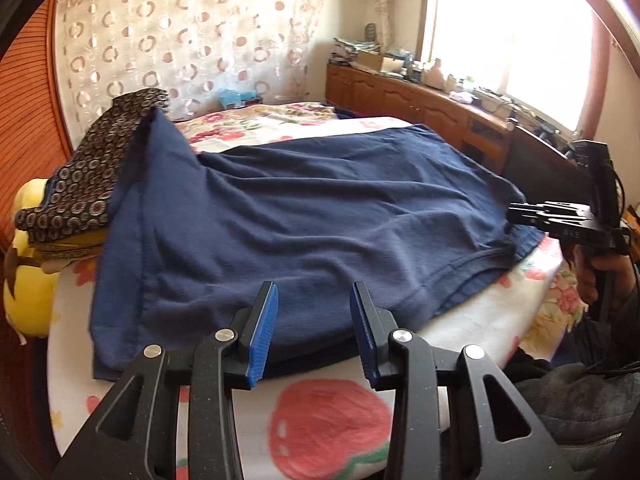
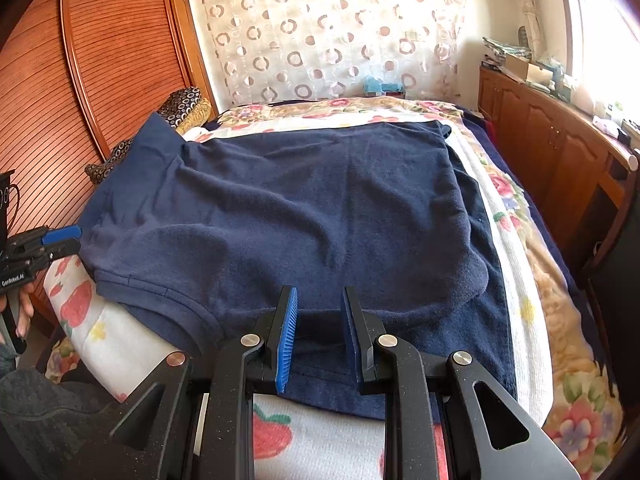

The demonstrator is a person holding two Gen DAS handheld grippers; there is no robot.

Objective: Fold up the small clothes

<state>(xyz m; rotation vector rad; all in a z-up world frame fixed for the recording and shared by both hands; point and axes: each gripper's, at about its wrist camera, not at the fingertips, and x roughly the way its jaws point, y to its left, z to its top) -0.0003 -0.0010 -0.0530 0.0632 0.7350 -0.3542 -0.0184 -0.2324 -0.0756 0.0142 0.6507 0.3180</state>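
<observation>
Ahead of both grippers the navy shirt (image 2: 288,216) lies flat on the bed (image 2: 532,280); open passage above it. Left of the left gripper (image 1: 314,330), a stack of folded clothes (image 1: 84,192) and a yellow plush (image 1: 28,296) block. Wooden cabinets (image 2: 552,148) wall off the right gripper's (image 2: 320,336) right side.

Left wrist view low at bed's near-left edge, right wrist view near-right, both close, sharing navy shirt (image 1: 304,216).
</observation>
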